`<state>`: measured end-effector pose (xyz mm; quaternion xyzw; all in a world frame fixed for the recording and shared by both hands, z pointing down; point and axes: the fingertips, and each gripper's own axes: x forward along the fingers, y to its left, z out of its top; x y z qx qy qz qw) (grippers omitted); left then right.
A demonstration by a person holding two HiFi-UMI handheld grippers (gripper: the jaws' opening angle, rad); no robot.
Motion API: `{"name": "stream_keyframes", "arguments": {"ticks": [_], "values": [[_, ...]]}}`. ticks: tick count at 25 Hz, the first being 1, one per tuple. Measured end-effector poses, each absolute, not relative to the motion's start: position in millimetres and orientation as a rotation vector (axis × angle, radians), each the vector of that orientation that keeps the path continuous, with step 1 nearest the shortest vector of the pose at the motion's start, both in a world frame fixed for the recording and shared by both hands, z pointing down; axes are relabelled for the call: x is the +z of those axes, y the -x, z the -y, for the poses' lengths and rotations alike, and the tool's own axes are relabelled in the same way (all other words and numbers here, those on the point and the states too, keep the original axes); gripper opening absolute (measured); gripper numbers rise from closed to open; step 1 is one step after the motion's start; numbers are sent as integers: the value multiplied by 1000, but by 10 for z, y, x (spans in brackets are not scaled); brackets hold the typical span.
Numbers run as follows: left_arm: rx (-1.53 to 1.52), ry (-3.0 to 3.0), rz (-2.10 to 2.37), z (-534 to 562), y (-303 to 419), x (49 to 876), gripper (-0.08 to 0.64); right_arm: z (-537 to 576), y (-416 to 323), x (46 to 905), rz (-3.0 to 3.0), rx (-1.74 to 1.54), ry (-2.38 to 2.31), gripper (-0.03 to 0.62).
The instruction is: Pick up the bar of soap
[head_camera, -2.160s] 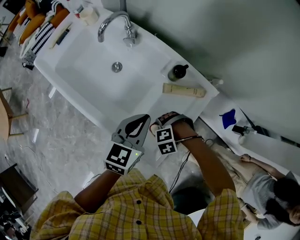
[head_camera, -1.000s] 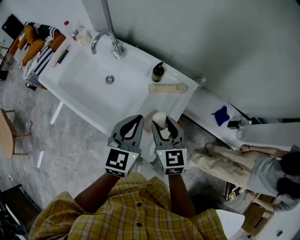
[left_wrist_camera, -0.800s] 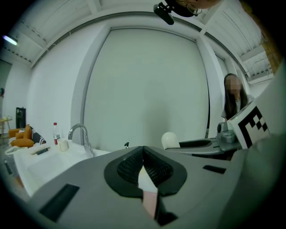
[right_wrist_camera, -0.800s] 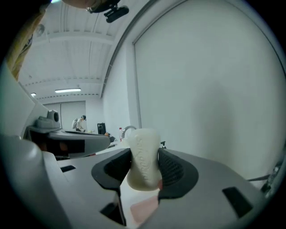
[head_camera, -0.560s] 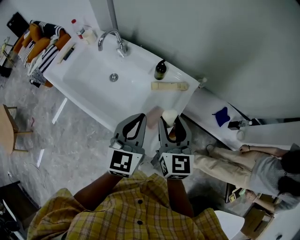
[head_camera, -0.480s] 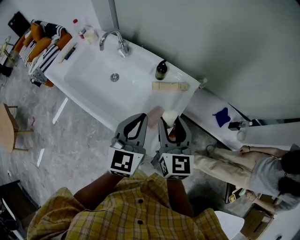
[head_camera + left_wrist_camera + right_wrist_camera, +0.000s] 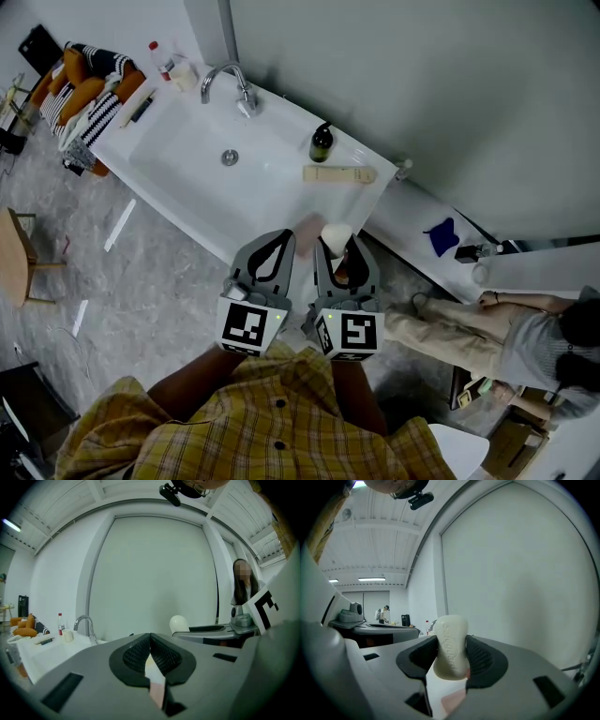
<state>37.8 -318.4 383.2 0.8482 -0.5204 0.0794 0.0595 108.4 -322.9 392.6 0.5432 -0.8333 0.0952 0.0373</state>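
Note:
A cream-white bar of soap (image 7: 451, 646) stands on edge between the jaws of my right gripper (image 7: 451, 656), which is shut on it. From the head view the bar of soap (image 7: 336, 235) is lifted above the front right corner of the white sink (image 7: 178, 159), at the tip of the right gripper (image 7: 339, 251). Beside it my left gripper (image 7: 272, 251) is shut with nothing in it; in the left gripper view its ribbed pads (image 7: 137, 654) meet at the left gripper (image 7: 150, 653) tip. A pink soap dish (image 7: 307, 230) shows just under the jaws.
On the sink's right ledge lie a beige tube (image 7: 338, 173) and a dark bottle (image 7: 321, 143). A chrome tap (image 7: 228, 80) stands at the back, small bottles and a pen at the left ledge. A person (image 7: 525, 342) sits on the floor at right.
The right gripper has come up from the sink's front corner with the soap between its jaws and now holds it nearly still above the pink dish. The left gripper stays shut alongside.

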Motion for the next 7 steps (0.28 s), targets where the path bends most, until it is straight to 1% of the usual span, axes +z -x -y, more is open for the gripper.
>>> {"name": "stream_keyframes", "arguments": {"ticks": [7], "values": [[230, -2568, 1573, 3163, -402, 3812, 12, 3207, -1140, 3822, 2567, 272, -1702, 209]]}}
